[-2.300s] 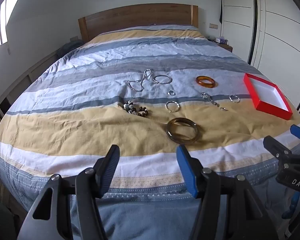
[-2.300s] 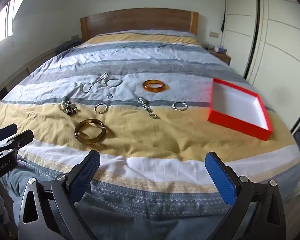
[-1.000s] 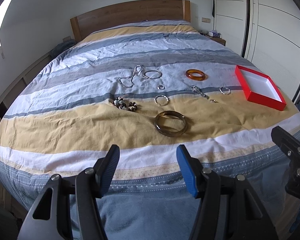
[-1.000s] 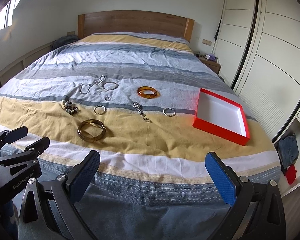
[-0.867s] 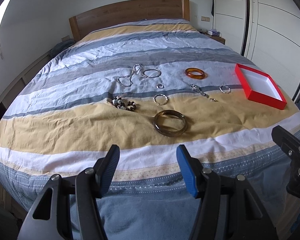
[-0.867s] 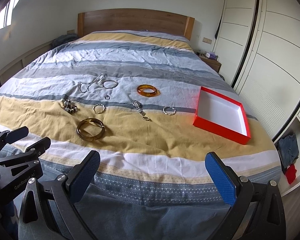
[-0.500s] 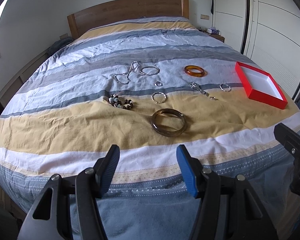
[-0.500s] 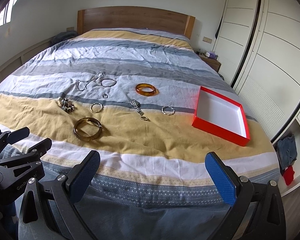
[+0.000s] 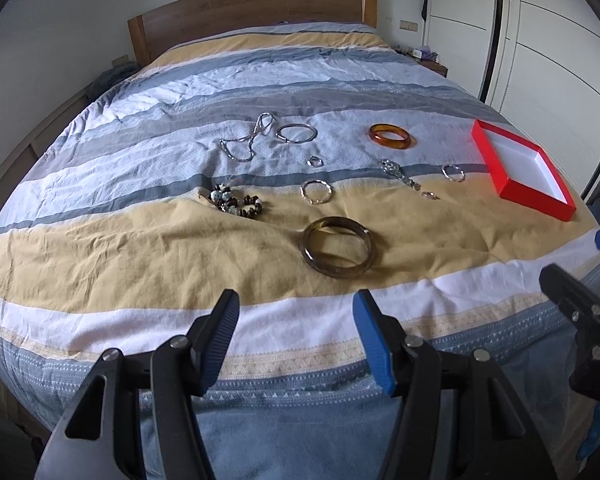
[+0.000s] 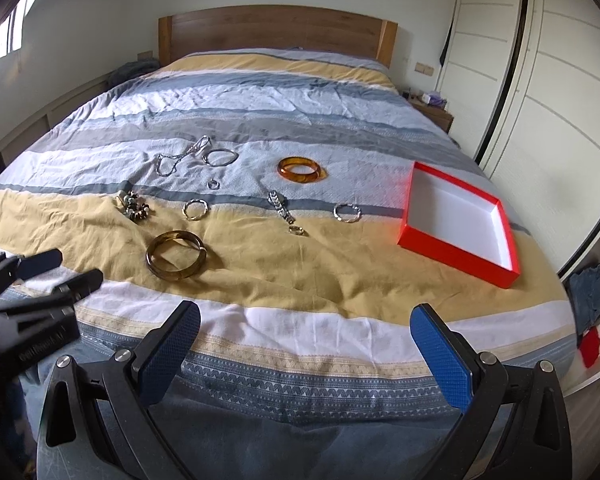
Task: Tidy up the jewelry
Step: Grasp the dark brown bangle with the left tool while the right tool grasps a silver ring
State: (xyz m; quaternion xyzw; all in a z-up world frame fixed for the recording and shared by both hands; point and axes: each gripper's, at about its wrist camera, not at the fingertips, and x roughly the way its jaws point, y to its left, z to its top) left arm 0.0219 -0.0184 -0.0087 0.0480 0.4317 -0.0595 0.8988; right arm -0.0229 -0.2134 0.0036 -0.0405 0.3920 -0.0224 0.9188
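Red box [image 10: 456, 254], unlabelled, near bangles [image 10: 176, 260]

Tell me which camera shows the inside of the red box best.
The right wrist view: the shallow red cardboard box sits large, its white floor fully visible. The left wrist view shows it smaller, squeezed toward the frame's edge.

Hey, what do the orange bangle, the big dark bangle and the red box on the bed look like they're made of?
Orange bangle: translucent amber with a glossy shine, so likely resin, glass or stone.
Dark bangle: olive-brown, semi-clear with streaks and a polished surface, probably resin, horn or jade; the look leaves it open.
Red box: matte red walls, flat white inside, sharp folded corners, so likely cardboard.
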